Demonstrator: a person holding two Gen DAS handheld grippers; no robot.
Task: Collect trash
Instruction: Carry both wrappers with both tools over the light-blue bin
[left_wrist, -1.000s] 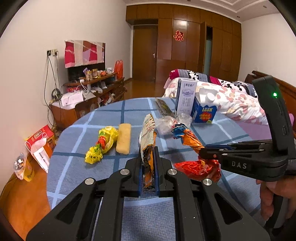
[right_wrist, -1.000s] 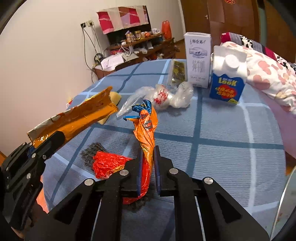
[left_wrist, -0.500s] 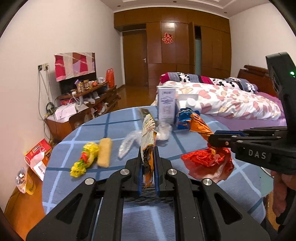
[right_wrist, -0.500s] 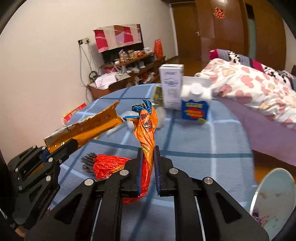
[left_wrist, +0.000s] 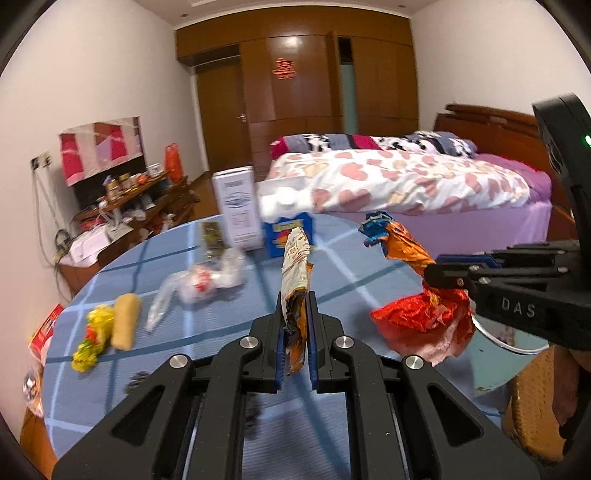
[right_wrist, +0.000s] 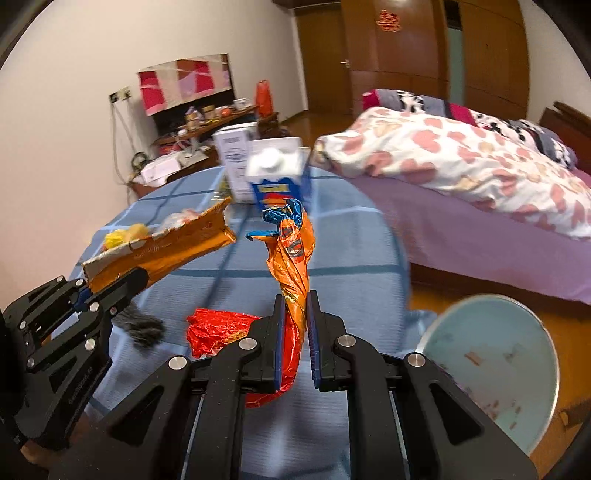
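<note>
My left gripper (left_wrist: 296, 301) is shut on a flattened orange and white snack bag (left_wrist: 295, 266), held upright above the blue checked table (left_wrist: 351, 266); the bag also shows in the right wrist view (right_wrist: 162, 247). My right gripper (right_wrist: 295, 299) is shut on a crumpled orange and red wrapper (right_wrist: 291, 254), which also shows in the left wrist view (left_wrist: 417, 302). Both are lifted off the table. A pale blue trash bin (right_wrist: 491, 365) stands open on the floor at the lower right, beside the table.
On the table lie a yellow wrapper (left_wrist: 92, 332), a yellow sponge bar (left_wrist: 125, 321), a clear plastic bag (left_wrist: 199, 284), a dark packet (left_wrist: 211, 240), a white carton (left_wrist: 238, 206) and a blue carton (left_wrist: 288, 229). A bed (left_wrist: 406, 181) stands behind.
Both grippers have risen and swung right with their wrappers. The trash bin has come fully into the right wrist view.
</note>
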